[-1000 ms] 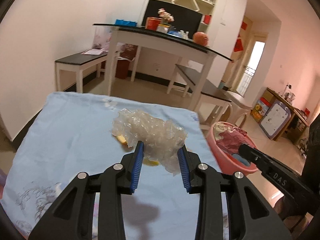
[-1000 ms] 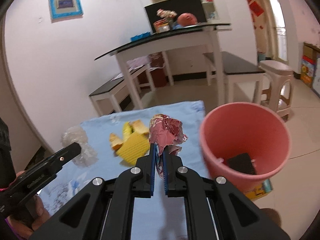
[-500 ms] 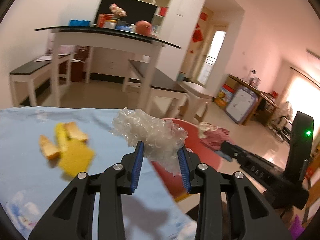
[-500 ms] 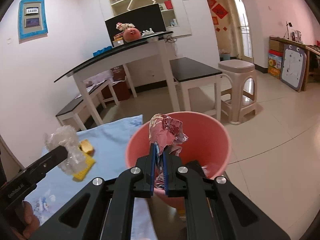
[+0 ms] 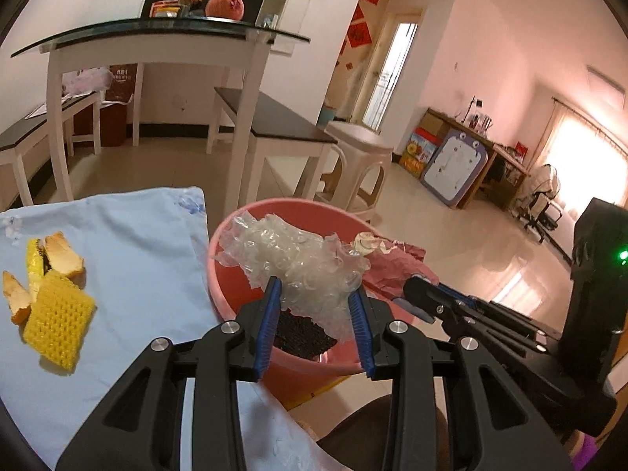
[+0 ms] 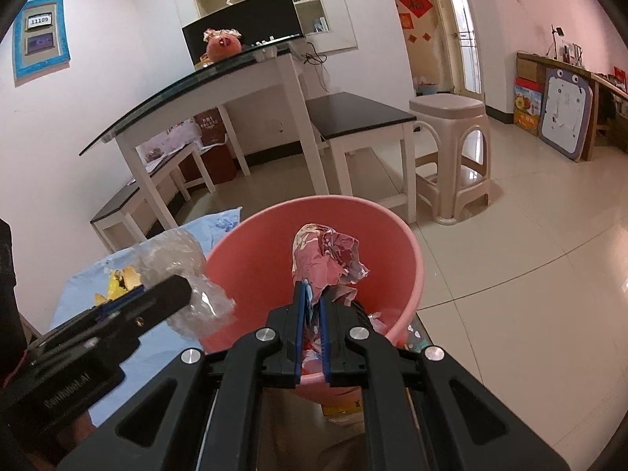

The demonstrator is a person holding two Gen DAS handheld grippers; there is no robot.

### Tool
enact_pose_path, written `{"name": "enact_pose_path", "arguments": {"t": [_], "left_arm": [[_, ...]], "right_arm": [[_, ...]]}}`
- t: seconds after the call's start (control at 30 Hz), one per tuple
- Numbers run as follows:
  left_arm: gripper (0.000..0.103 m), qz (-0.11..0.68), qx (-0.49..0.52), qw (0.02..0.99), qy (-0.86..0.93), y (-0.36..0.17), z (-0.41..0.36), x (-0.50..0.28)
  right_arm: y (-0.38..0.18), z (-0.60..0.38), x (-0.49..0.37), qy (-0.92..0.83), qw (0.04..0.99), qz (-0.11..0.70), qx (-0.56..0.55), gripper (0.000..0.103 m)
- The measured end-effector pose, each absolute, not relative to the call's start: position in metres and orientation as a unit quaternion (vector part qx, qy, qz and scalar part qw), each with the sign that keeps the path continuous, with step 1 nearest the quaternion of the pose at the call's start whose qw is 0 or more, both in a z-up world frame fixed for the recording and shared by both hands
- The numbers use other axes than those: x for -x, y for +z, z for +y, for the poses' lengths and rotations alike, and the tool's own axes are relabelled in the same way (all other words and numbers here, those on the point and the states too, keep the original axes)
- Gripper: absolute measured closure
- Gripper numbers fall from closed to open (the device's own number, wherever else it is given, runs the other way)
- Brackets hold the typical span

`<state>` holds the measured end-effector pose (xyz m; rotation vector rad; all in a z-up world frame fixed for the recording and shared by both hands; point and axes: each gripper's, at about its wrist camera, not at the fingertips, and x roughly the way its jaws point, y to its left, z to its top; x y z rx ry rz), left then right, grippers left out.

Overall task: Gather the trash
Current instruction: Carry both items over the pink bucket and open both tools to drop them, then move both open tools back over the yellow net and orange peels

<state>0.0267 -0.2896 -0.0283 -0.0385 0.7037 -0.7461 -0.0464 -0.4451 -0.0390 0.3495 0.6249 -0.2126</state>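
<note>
Both grippers shifted from blue cloth (image 5: 129,259) to over pink bin (image 6: 251,259). Left gripper (image 5: 316,302) jaws clamp bubble wrap (image 5: 298,263); right gripper (image 6: 312,306) jaws pinch crumpled pink paper (image 6: 325,259). Yellow scraps (image 5: 55,322) remain on cloth.

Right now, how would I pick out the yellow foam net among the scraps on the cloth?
Find the pale blue cloth left of the pink bin. On it lies the yellow foam net, beside orange peel pieces; only it has a honeycomb mesh.
</note>
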Motion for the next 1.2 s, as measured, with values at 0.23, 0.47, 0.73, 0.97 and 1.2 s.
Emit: {"name": "enact_pose_path", "arguments": {"t": [0.23,0.47,0.73,0.97,1.2], "left_arm": [[0.067,0.356,-0.006,0.868,-0.345,-0.044,-0.300,-0.037],[0.058,0.392,-0.022,0.859,-0.329,-0.058,-0.305,-0.046],[0.050,0.379,-0.017,0.864,-0.330,-0.054,-0.298,-0.043],[0.050,0.364,-0.025,0.872,-0.326,-0.042,-0.290,-0.032],[0.050,0.357,-0.011,0.878,-0.319,-0.027,-0.266,-0.018]], "right_arm": [[-0.049,-0.449,0.031,-0.107,0.924,0.321,-0.178,0.095],[-0.055,-0.453,0.018,-0.112,0.919,0.332,-0.180,0.085],[-0.054,-0.459,0.026,-0.115,0.919,0.325,-0.194,0.064],[-0.041,-0.448,0.038,-0.105,0.926,0.310,-0.189,0.055],[-0.024,-0.426,0.054,-0.096,0.934,0.297,-0.175,0.047]]}}
